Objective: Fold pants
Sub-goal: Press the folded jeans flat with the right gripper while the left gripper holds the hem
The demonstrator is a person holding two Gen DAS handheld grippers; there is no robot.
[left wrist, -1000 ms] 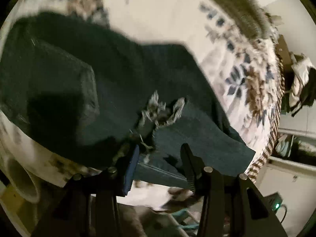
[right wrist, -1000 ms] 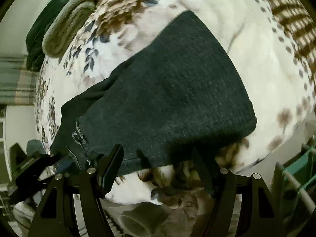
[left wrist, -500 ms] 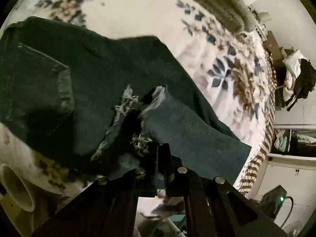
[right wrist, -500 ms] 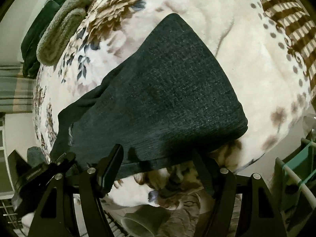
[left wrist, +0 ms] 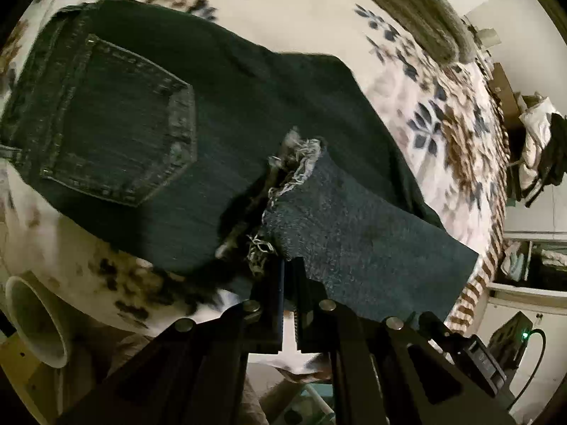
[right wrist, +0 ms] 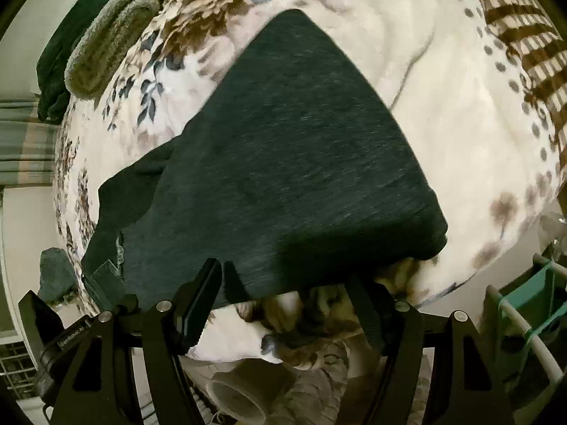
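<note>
Dark denim pants [left wrist: 226, 134] lie on a floral bedspread [left wrist: 319, 17], back pocket [left wrist: 120, 134] up at the left. The leg is folded back so its frayed hem [left wrist: 297, 163] lies over the seat area. My left gripper [left wrist: 288, 265] is shut on the folded leg's near edge beside the hem. In the right wrist view the folded pants [right wrist: 294, 163] fill the middle, fold edge at the right. My right gripper [right wrist: 294, 283] is open at the pants' near edge, its left finger [right wrist: 202, 294] against the cloth.
A rolled olive towel [right wrist: 110, 39] and a dark garment [right wrist: 67, 46] lie at the bed's far end. A white round tub [left wrist: 32, 322] stands below the bed edge. A green rack [right wrist: 531, 304] stands at the right. Clothes hang by the wall [left wrist: 538, 148].
My left gripper has closed on the leg edge near the frayed hem and carried it further over the seat. My right gripper stays open at the near edge.
</note>
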